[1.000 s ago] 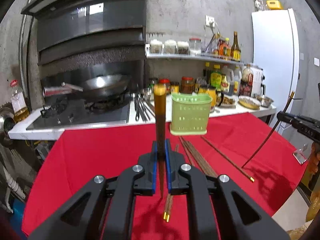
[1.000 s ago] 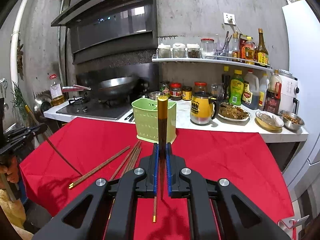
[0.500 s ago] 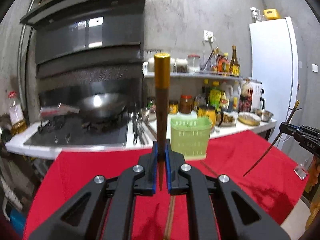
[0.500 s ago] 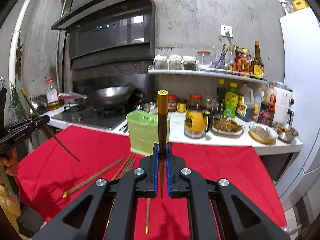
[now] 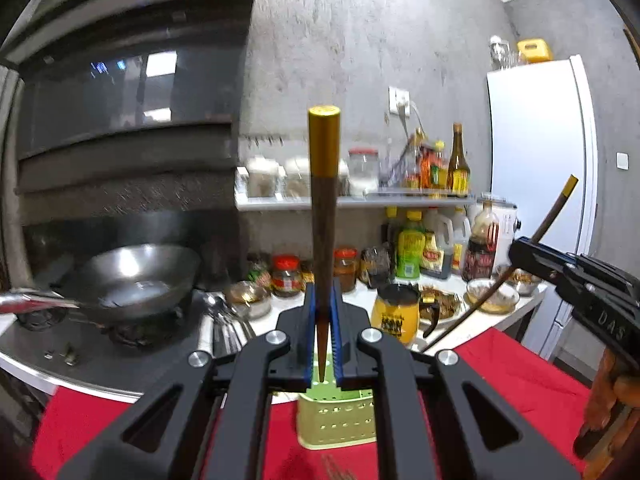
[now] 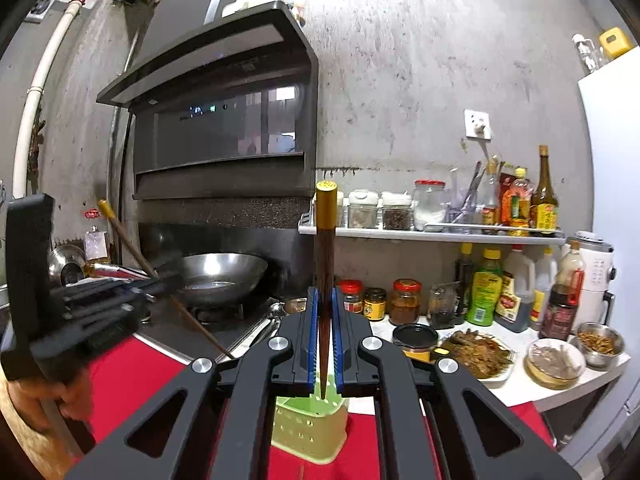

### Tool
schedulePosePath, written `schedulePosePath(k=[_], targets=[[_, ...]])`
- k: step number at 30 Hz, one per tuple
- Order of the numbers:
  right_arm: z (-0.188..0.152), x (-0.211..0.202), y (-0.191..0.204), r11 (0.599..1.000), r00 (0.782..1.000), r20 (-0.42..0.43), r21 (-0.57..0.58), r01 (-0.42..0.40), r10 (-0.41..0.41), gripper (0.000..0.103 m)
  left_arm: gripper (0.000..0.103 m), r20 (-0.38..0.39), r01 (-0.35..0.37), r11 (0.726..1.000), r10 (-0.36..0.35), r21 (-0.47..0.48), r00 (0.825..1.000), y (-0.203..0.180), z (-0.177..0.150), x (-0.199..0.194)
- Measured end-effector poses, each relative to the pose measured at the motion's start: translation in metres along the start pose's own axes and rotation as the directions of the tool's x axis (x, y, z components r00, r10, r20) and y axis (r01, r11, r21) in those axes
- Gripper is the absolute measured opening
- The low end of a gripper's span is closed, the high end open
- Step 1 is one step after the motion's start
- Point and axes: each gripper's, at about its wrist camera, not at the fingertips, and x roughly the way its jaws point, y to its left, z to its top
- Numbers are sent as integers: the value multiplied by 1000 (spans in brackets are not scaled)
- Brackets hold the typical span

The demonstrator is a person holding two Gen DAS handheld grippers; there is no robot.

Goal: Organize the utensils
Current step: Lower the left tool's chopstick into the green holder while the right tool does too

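Both tongs had risen and come forward since a second earlier: the red cloth that had filled the lower half of each view had shrunk to a strip at the bottom, and the green holder that had stood ahead at mid-frame now sat low, just under the tong tips.

The left tongs (image 5: 322, 336) were clamped narrow on a chopstick (image 5: 323, 216), which stood upright between the blue pads with its gold cap on top and its thin end pointing down over the holder (image 5: 340, 420). The right tongs (image 6: 325, 336) gripped a second chopstick (image 6: 325, 264) the same way, gold cap up, thin end over the holder's (image 6: 310, 428) open top. In neither view could I tell whether a tip had entered the holder.

The holder stood on the table (image 5: 512, 376) near its far edge, where the red cloth met the white counter (image 6: 516, 388). A few loose chopsticks (image 5: 334, 468) lay blurred on the cloth near the table's front edge, in front of the holder.

From the left view the right tongs showed at the right edge, their chopstick slanting up to the right. From the right view the left tongs showed at the left edge, held by a hand (image 6: 44, 396). A wok (image 6: 218, 276) sat on the stove beyond the table's far left corner.
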Motion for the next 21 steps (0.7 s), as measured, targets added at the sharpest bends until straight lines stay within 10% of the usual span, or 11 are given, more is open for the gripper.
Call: schedulePosePath(k=[7, 10, 12, 21], targets=[[-39, 49, -5, 1000, 990, -142, 3, -3, 3, 9, 6, -151, 22, 1000, -24, -18, 988, 4, -37, 61], [-47, 52, -3, 1000, 983, -185, -11, -10, 7, 33, 22, -192, 12, 1000, -17, -26, 981, 7, -44, 66], [-45, 40, -2, 1000, 987, -162, -25, 4, -8, 53, 50, -164, 9, 999, -14, -32, 986, 8, -40, 55], [-48, -46, -14, 999, 986, -161, 3, 49, -48, 54, 55, -96, -98, 995, 98, 5, 991, 9, -28, -55]])
